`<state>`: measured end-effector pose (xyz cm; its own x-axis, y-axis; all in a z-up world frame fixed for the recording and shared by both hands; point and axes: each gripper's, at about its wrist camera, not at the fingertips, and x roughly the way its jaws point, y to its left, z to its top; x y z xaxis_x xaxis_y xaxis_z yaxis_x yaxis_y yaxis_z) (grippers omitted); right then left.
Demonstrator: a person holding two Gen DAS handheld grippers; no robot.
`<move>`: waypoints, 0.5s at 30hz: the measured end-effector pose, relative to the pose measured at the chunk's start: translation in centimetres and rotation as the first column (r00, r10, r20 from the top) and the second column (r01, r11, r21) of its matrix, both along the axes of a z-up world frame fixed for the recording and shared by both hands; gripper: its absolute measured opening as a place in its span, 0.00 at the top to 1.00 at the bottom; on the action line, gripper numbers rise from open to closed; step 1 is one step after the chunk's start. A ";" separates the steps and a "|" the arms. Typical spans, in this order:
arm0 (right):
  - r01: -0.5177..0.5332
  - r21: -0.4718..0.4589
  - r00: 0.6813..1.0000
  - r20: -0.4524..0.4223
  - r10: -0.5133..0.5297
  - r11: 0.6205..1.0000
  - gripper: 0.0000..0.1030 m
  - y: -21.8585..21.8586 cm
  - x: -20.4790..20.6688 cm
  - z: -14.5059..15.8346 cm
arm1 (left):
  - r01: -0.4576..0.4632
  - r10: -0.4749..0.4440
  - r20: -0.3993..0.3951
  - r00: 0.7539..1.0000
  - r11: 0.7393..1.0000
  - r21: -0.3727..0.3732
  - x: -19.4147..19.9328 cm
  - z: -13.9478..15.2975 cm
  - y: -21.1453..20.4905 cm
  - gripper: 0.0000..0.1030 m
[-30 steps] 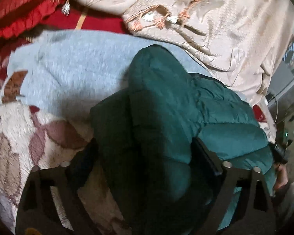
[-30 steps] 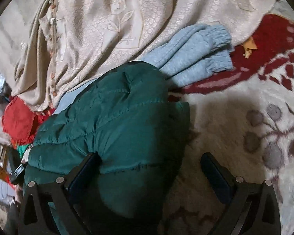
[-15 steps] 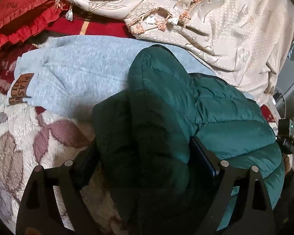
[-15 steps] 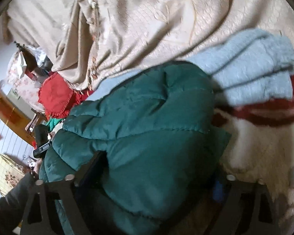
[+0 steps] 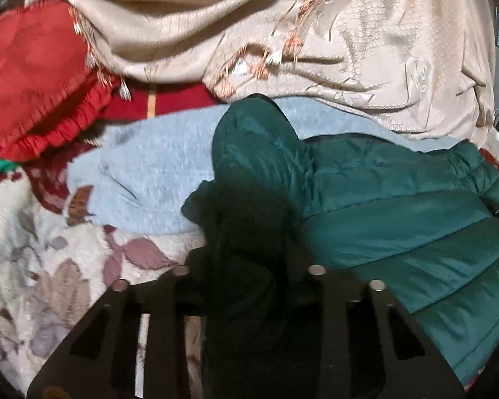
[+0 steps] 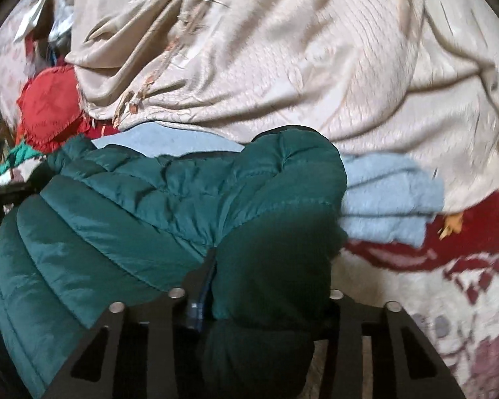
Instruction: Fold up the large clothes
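Between both grippers, seemingly: green jacket (image 5: pixel 399 226).

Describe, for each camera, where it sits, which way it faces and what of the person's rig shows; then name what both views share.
Left wrist: on the left gripper, looking forward over the green jacket pinched between its fingers.
Right wrist: on the right gripper, likewise shut on the jacket.
Shared: the jacket, the blue sweater, the beige cloth and the red cushion.

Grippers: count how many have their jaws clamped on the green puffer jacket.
2. The left gripper pinches a bunched fold at one end of the green puffer jacket; the right gripper pinches the other end. Neither grip is hidden.
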<state>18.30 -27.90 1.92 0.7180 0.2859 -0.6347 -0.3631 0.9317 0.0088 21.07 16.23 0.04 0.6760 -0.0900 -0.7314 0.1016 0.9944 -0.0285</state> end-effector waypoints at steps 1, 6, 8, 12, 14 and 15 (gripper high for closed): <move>-0.003 -0.010 1.000 0.007 0.003 1.000 0.68 -0.1 -0.2 0.4 | -0.004 0.004 0.007 1.000 1.000 0.005 -0.2 0.4 -0.1 0.75; -0.016 -0.076 0.999 0.043 0.020 0.997 0.73 0.6 -2.4 2.8 | -0.039 0.041 0.063 0.997 0.999 -0.024 -2.1 2.6 -0.1 0.78; -0.012 -0.086 0.999 0.051 0.016 0.996 0.73 0.5 -3.1 3.6 | -0.032 0.034 0.069 0.997 0.999 -0.036 -3.0 3.4 -0.3 0.78; 0.005 -0.096 0.998 0.063 0.001 0.995 0.74 -0.1 -4.5 5.0 | -0.009 0.012 0.071 0.997 0.999 -0.043 -4.7 4.6 -1.1 0.78; 0.013 -0.109 0.997 0.074 -0.005 0.994 0.74 -0.2 -5.4 6.0 | 0.005 -0.001 0.073 0.997 0.999 -0.048 -5.7 5.4 -1.5 0.78; 0.016 -0.110 0.997 0.076 -0.008 0.994 0.74 -0.4 -5.9 6.3 | 0.008 -0.004 0.074 0.997 0.998 -0.056 -6.1 5.7 -1.6 0.78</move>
<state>12.44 -28.33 8.25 0.7682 0.2079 -0.6055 -0.3474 0.9298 -0.1215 15.02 14.61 5.74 0.7270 -0.1340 -0.6734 0.1116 0.9908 -0.0767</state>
